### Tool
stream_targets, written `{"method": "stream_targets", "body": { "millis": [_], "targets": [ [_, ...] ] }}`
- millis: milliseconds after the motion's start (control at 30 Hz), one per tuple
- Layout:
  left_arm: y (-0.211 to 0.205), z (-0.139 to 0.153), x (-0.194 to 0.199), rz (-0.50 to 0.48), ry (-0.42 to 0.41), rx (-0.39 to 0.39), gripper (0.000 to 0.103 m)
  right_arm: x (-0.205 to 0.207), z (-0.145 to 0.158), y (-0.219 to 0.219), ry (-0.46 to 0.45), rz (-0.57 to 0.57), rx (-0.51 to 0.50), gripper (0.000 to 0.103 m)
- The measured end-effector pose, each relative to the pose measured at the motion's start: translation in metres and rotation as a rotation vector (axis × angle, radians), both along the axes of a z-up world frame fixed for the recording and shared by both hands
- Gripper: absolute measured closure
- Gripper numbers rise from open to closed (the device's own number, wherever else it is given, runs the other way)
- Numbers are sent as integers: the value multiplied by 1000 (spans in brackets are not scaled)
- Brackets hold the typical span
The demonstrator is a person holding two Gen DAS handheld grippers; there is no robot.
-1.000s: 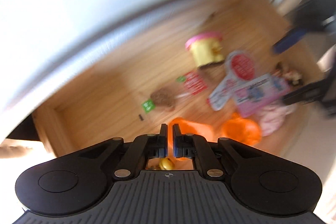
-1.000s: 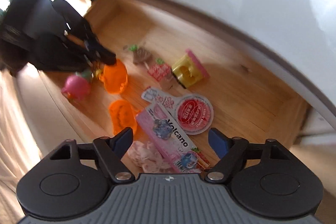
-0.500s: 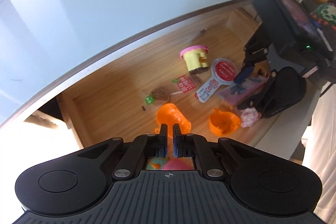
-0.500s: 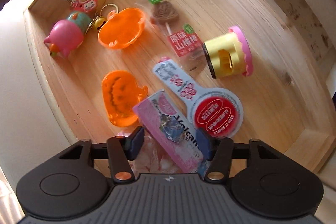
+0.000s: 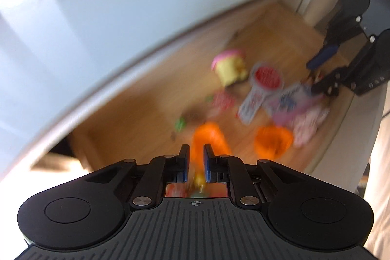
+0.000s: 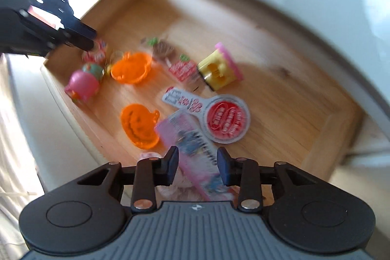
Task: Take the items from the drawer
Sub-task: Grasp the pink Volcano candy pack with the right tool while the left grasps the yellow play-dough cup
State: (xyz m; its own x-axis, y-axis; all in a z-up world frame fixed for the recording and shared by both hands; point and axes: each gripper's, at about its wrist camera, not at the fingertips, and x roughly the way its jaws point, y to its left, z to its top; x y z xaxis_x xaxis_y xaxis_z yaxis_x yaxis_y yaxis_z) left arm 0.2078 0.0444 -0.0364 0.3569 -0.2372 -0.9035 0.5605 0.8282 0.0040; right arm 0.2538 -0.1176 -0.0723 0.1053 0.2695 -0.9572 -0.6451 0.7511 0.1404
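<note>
the wooden drawer stands pulled out beneath a pale grey-white tabletop. both views are motion-blurred.

right gripper: the jaws are closing around a flat pink packet with cartoon print. the packet lies between the blue pads; whether the pads already press on it cannot be told. dark lettering runs along the packet but is too smeared to read. a crumpled pale pink wrapper lies under the packet, at the drawer's front edge.

left gripper: the jaws stand nearly together and are just starting to part. a small yellowish object shows low in the narrow gap; whether it is pinched cannot be told. in the right wrist view this gripper hangs over the drawer's left corner, just above a red-and-white trinket.

contents on the drawer floor:
- two orange pumpkin-shaped shells, one hollow side up, one face up.
- a pink round toy, touching a green one.
- a yellow block with a pink cap, lying on its side.
- a paddle-shaped sachet with a red round label; white writing rings the label, unreadable.
- a red-and-white wrapper and a brown lollipop in clear film, with print too blurred to read.
</note>
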Motion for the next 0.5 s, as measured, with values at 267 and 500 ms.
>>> {"method": "stream_targets", "body": {
  "millis": [267, 500],
  "targets": [
    [-89, -19, 21, -44, -98, 25, 85, -6, 17, -40, -77, -232, 144, 67],
    [-95, -36, 46, 130, -107, 27, 85, -5, 21, -50, -114, -263, 150, 66]
  ]
}}
